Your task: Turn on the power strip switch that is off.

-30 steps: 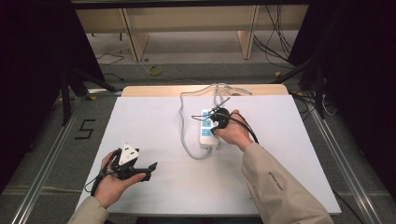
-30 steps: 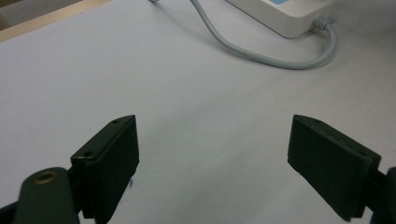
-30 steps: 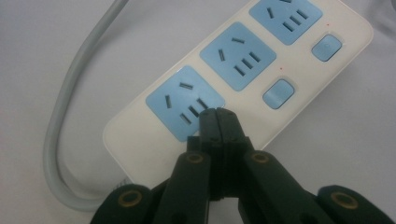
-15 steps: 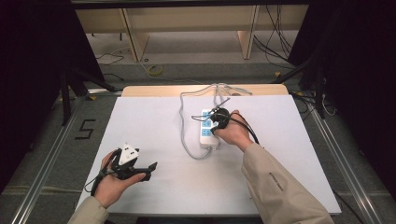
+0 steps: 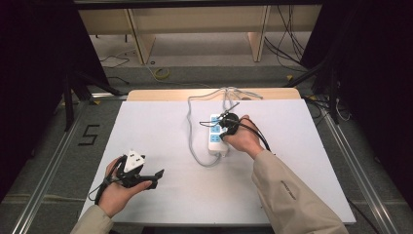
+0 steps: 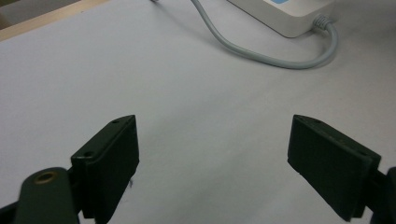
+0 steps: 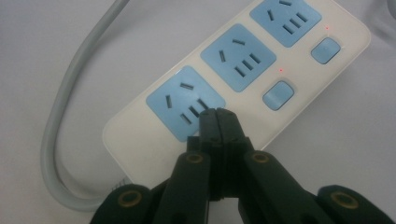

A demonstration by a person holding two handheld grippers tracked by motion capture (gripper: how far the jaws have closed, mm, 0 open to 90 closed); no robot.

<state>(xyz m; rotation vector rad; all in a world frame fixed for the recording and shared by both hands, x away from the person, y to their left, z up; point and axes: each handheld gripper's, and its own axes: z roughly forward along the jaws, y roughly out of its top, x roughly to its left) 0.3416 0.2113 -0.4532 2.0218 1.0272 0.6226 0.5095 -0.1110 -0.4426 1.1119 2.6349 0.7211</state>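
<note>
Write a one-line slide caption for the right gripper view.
Shut right gripper poised over the nearest blue socket of a white power strip on the white table.

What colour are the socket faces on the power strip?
Light blue, set in the white power strip; the right gripper view shows it best.

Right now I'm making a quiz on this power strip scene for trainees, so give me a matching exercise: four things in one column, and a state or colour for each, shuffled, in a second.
Things:
1. left gripper
2. right gripper
3. power strip sockets
4. power strip cable

States or colours:
A. grey, curving beside the strip
B. jaws wide apart over bare table
C. blue
D. jaws shut, tips over the nearest socket

Pairs: 1-B, 2-D, 3-C, 4-A
</note>
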